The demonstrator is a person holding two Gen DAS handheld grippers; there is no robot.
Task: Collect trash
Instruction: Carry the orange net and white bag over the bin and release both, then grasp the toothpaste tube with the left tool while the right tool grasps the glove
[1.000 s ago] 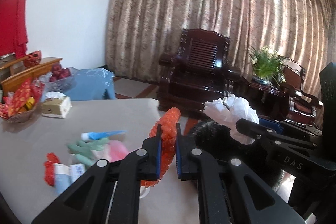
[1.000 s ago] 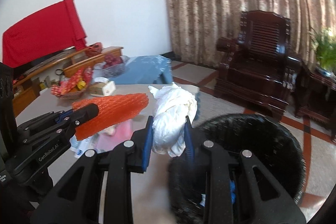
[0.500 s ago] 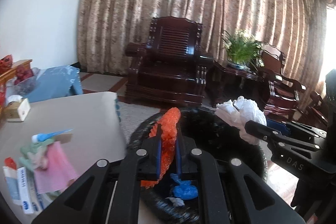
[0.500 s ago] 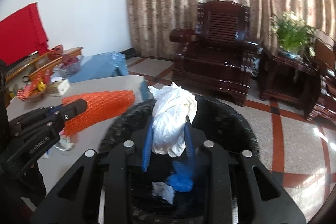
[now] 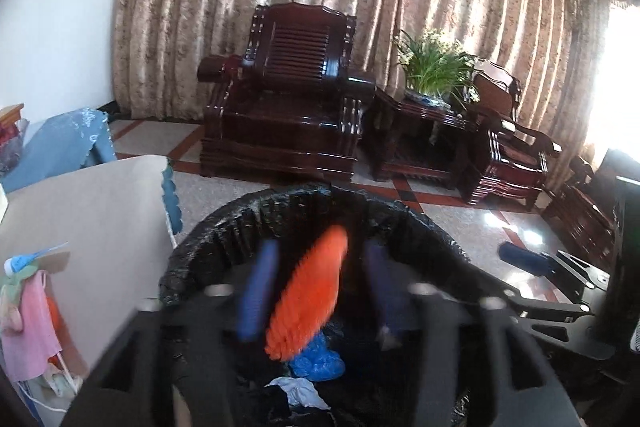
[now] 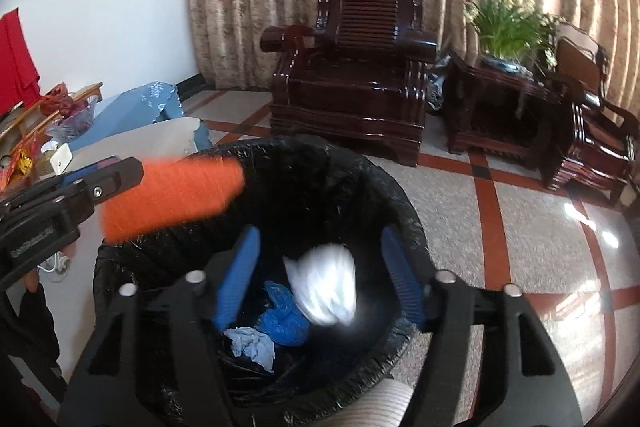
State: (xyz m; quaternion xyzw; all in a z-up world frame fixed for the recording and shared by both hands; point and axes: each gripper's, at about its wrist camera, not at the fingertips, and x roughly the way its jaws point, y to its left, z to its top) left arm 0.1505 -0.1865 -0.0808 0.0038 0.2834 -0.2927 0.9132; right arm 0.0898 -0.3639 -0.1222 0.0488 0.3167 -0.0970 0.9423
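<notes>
Right wrist view: your right gripper [image 6: 320,277] hangs over the mouth of the black-lined trash bin [image 6: 404,223], tilted down into it, and its jaws have just been opening. The blue pads [image 6: 238,277] now stand wide apart, and the crumpled white tissue wad [image 6: 324,291] sits between them, blurred and touching neither pad, so it looks released and dropping. Just below it in the bin lie a crumpled blue glove [image 6: 282,315] and a pale blue scrap [image 6: 252,345]. You hold the gripper centred over the opening, likely so the wad falls inside the liner and not on its rim.

To the left of that gripper, your left gripper [image 5: 316,291] reaches in over the near-left rim. Its jaws have also just been opening; in the left wrist view the pads are spread and smeared by motion, with the orange foam fruit net [image 5: 310,297] between them, apparently free of both. It hangs above the blue glove, so it should land in the bin.

Further left, beyond the rim, the table [image 5: 88,211] holds more litter at its near edge, including a pink cloth [image 5: 30,327]. I judge both drops nearly done and that pile next.
</notes>
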